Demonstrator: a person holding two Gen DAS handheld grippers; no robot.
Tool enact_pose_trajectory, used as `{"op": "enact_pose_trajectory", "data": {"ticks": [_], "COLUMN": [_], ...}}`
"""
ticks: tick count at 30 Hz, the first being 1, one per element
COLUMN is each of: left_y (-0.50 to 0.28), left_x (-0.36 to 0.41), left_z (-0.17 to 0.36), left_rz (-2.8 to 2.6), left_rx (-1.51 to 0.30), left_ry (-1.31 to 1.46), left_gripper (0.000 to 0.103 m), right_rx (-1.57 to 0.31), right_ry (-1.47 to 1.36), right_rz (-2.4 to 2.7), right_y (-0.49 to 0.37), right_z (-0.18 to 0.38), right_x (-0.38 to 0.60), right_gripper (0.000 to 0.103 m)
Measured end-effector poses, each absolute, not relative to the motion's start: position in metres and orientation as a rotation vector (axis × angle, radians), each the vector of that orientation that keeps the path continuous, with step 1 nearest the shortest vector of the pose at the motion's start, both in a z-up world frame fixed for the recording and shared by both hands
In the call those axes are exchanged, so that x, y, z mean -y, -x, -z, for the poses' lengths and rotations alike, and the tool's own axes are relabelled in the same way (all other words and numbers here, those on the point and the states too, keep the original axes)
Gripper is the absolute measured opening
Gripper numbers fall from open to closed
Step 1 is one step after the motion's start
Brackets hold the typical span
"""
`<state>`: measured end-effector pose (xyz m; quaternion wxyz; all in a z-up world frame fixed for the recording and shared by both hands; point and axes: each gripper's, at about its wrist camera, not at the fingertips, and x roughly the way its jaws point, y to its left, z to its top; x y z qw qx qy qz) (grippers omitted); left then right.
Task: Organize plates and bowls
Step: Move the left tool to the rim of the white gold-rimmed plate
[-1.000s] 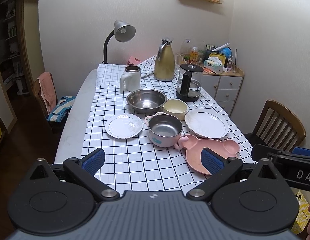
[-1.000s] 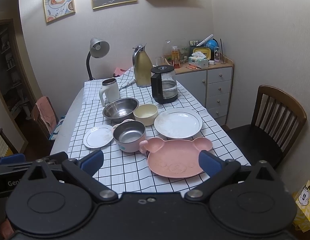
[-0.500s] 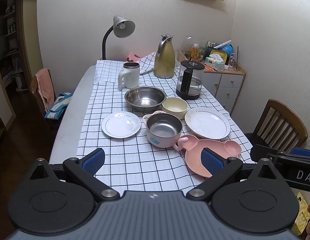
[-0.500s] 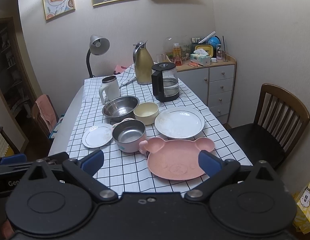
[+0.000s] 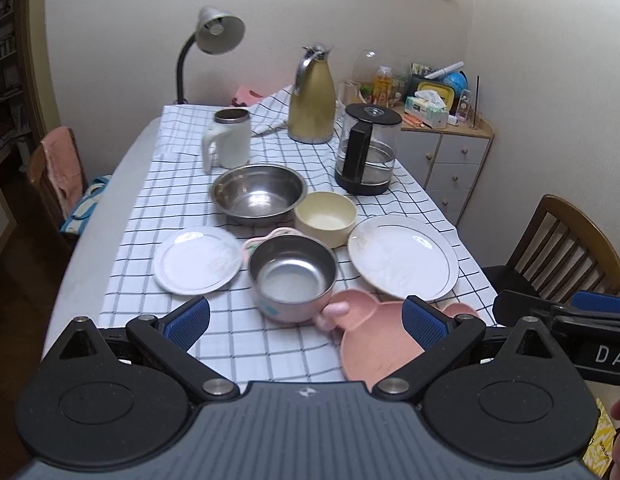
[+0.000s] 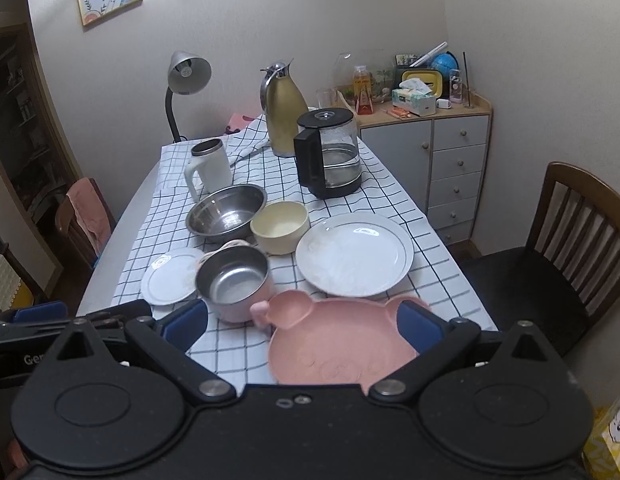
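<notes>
From the left wrist view, the left gripper [image 5: 306, 318] hangs over the near edge of the table [image 5: 110, 200] with its jaws spread wide and nothing between them, a stance that suits approaching rather than carrying. The dishes sit in a loose cluster on the checked cloth [image 5: 182, 152]: a small white plate [image 5: 198, 259] to the left, a pink-sided metal pot [image 5: 292, 276] just beside it, a steel bowl [image 5: 258, 194] behind, and a cream bowl [image 5: 325, 218] touching or nearly touching the pot's far rim. A large white plate [image 5: 402, 257] lies to the right, and the pink bear plate [image 5: 377, 344] lies nearest, partly under the right finger. Nothing is stacked yet, so sorting looks barely begun

From the right wrist view, the right gripper [image 6: 304, 326] is likewise wide open and empty, and it frames the pink bear plate [image 6: 333, 340], likely the first thing to be taken since it is closest. The pot [image 6: 234, 280] seems to touch the plate's ear, though the fisheye bend makes that uncertain. The kettle [image 6: 329, 152], mug [image 6: 210, 168] and gold jug [image 6: 284, 116] stand further back, out of the way of the dishes
</notes>
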<state>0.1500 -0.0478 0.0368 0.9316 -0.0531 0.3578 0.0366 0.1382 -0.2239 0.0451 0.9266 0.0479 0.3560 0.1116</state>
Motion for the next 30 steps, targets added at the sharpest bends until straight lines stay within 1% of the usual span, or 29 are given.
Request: {"op": "enact_pose_trajectory", "data": {"ticks": [11, 28, 30], "left_y": [-0.254, -0.381, -0.395], "left_x": [0.08, 0.097, 0.098], "left_z": [-0.016, 0.04, 0.047], "left_rz": [-0.067, -0.078, -0.071], "left_rx": [-0.8, -1.003, -1.034], "left_ry": [0.14, 0.2, 0.216], "left_gripper": [0.103, 0.103, 0.103], "right_rx": [-0.786, -0.904, -0.934], "right_ry": [-0.014, 0.073, 0.091], "right_rz": [-0.256, -0.325, -0.328], "right_y": [-0.241, -0.388, -0.406], "right_z": [-0.016, 0.031, 0.039], "right_x": [0.262, 0.3, 0.302], "right_gripper": [0.099, 0.096, 0.092]}}
